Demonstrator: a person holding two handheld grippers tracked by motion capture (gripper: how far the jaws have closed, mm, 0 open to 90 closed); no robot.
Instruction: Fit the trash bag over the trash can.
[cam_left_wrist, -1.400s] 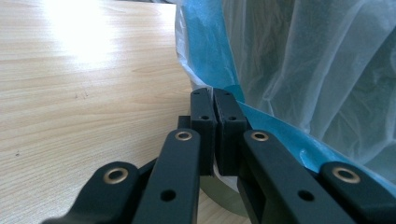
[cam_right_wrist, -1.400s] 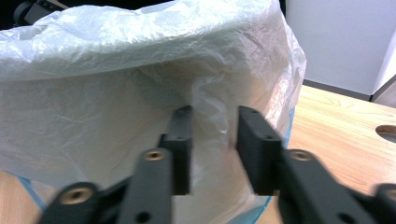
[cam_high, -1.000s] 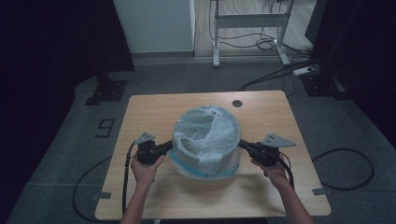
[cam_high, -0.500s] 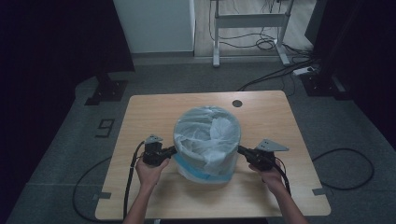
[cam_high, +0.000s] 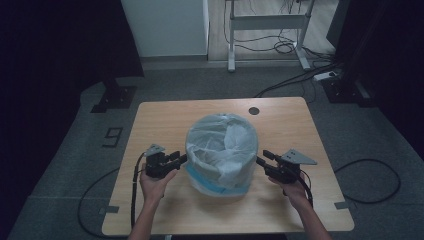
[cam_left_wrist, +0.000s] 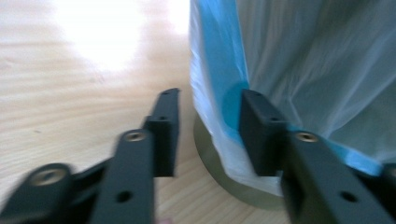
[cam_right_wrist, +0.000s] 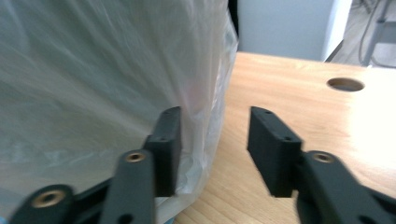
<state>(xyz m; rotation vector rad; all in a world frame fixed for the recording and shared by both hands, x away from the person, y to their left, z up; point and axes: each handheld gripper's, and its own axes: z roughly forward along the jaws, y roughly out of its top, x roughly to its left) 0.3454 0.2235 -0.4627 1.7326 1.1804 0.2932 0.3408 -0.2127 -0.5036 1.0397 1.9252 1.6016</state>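
Observation:
A round bin lined with a white see-through bag (cam_high: 222, 150) stands mid-table; the bag has a blue hem (cam_left_wrist: 224, 70), and the bin's grey base (cam_left_wrist: 229, 184) shows beneath it. My left gripper (cam_high: 176, 160) is at the bin's left side. Its jaws have just been opening, and in the left gripper view (cam_left_wrist: 210, 135) the hem hangs loose between them, unpinched. My right gripper (cam_high: 262, 160) is at the bin's right side, its jaws also just opened. In the right gripper view (cam_right_wrist: 217, 149) one pad (cam_right_wrist: 168, 149) rests beside the bag's plastic (cam_right_wrist: 93, 93).
The wooden table (cam_high: 165, 120) has a cable hole (cam_high: 254, 110) at the back right, also in the right gripper view as the cable hole (cam_right_wrist: 345, 84). Cables trail from both grippers over the front edge. A desk frame (cam_high: 267, 22) stands on the floor behind.
Both grippers were closed at the bag's sides before; now their jaws stand apart. The hands stay beside the bin, and the bag has settled slightly.

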